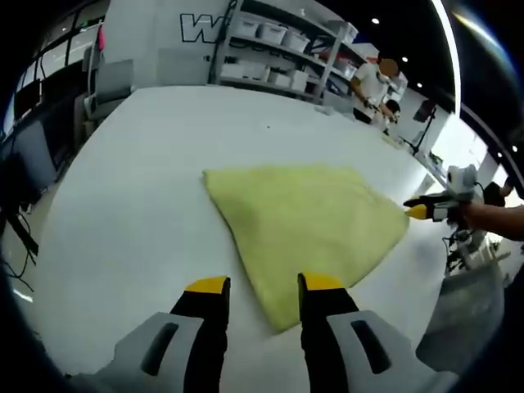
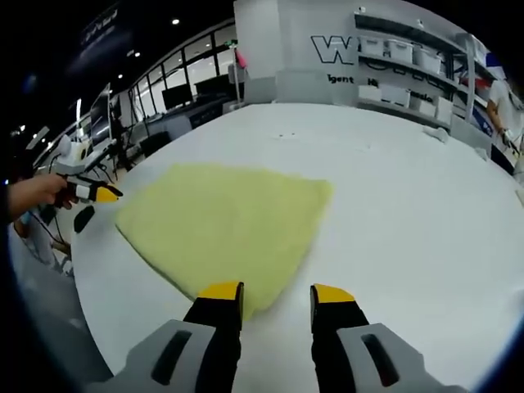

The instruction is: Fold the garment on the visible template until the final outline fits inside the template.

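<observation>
A pale yellow cloth (image 1: 307,225) lies flat on the white table (image 1: 147,188), folded into a roughly four-cornered shape. My left gripper (image 1: 266,285) stands open at the cloth's near corner, which reaches in between its jaws. In the left gripper view the right gripper (image 1: 426,210), held in a hand, sits at the cloth's far right corner. In the right gripper view the cloth (image 2: 221,221) spreads ahead and to the left. My right gripper (image 2: 276,292) is open over its near corner, with nothing held. The left gripper (image 2: 94,193) rests at the cloth's left tip.
Shelves with white bins (image 1: 278,37) stand beyond the table's far edge, and a person (image 1: 372,82) works at the back right. Grey chairs (image 1: 106,82) stand at the far left. Bare table (image 2: 409,188) stretches to the right of the cloth.
</observation>
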`<state>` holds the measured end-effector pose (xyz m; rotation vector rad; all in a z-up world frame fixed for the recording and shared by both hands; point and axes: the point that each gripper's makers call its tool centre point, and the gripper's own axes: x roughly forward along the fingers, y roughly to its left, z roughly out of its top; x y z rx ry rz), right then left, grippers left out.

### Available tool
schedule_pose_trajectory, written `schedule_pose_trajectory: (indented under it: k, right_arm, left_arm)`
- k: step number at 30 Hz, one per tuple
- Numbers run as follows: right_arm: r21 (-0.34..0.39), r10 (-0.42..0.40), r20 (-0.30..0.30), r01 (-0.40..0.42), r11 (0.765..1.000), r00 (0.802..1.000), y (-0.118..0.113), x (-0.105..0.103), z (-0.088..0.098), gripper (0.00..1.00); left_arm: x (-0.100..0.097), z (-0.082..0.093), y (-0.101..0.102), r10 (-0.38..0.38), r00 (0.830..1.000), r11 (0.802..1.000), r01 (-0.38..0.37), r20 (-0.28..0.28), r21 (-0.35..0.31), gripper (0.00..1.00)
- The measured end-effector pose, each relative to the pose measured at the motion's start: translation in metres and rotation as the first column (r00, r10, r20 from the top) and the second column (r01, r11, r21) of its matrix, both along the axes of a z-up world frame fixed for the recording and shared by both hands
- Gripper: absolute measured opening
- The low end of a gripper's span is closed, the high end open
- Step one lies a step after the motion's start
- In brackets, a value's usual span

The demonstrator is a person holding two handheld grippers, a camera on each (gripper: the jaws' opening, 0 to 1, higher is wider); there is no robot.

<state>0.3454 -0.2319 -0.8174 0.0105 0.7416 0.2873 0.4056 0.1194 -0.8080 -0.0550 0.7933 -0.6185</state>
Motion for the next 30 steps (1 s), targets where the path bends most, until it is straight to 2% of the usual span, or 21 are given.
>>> schedule_pose_trajectory:
  k: [11, 13, 16, 19, 20, 23, 25, 30]
  right_arm:
    - [0.066, -0.078, -0.015, 0.079, 0.995, 0.997, 0.007, -0.008, -0.010, 0.27]
    - [0.119, -0.106, -0.021, 0.107, 0.987, 0.994, 0.011, -0.008, -0.010, 0.27]
    - [0.131, -0.116, -0.019, 0.117, 0.984, 0.993, 0.012, -0.008, -0.010, 0.26]
    - [0.177, -0.129, -0.033, 0.133, 0.975, 0.991, 0.019, -0.008, -0.011, 0.25]
    - [0.184, -0.130, -0.038, 0.135, 0.974, 0.991, 0.020, -0.009, -0.012, 0.23]
    - [0.232, -0.123, -0.059, 0.134, 0.964, 0.991, 0.028, -0.010, -0.014, 0.09]
    - [0.232, -0.125, -0.064, 0.137, 0.963, 0.990, 0.028, -0.010, -0.016, 0.03]
    - [0.251, -0.129, -0.067, 0.142, 0.957, 0.989, 0.029, -0.011, -0.013, 0.00]
  left_arm:
    - [-0.013, -0.011, -0.006, 0.022, 0.999, 0.999, -0.022, -0.028, -0.027, 0.30]
    - [-0.015, -0.014, -0.007, 0.030, 0.999, 0.999, -0.031, -0.037, -0.035, 0.29]
    - [-0.017, -0.018, -0.011, 0.034, 0.998, 0.998, -0.037, -0.051, -0.050, 0.27]
    - [-0.020, -0.020, -0.013, 0.033, 0.998, 0.998, -0.036, -0.061, -0.055, 0.24]
    - [-0.021, -0.019, -0.015, 0.035, 0.997, 0.997, -0.039, -0.066, -0.061, 0.23]
    - [-0.022, -0.019, -0.017, 0.028, 0.997, 0.997, -0.033, -0.074, -0.065, 0.18]
    - [-0.023, -0.019, -0.017, 0.023, 0.997, 0.998, -0.028, -0.074, -0.063, 0.10]
    - [-0.025, -0.019, -0.017, 0.030, 0.996, 0.997, -0.037, -0.087, -0.074, 0.05]
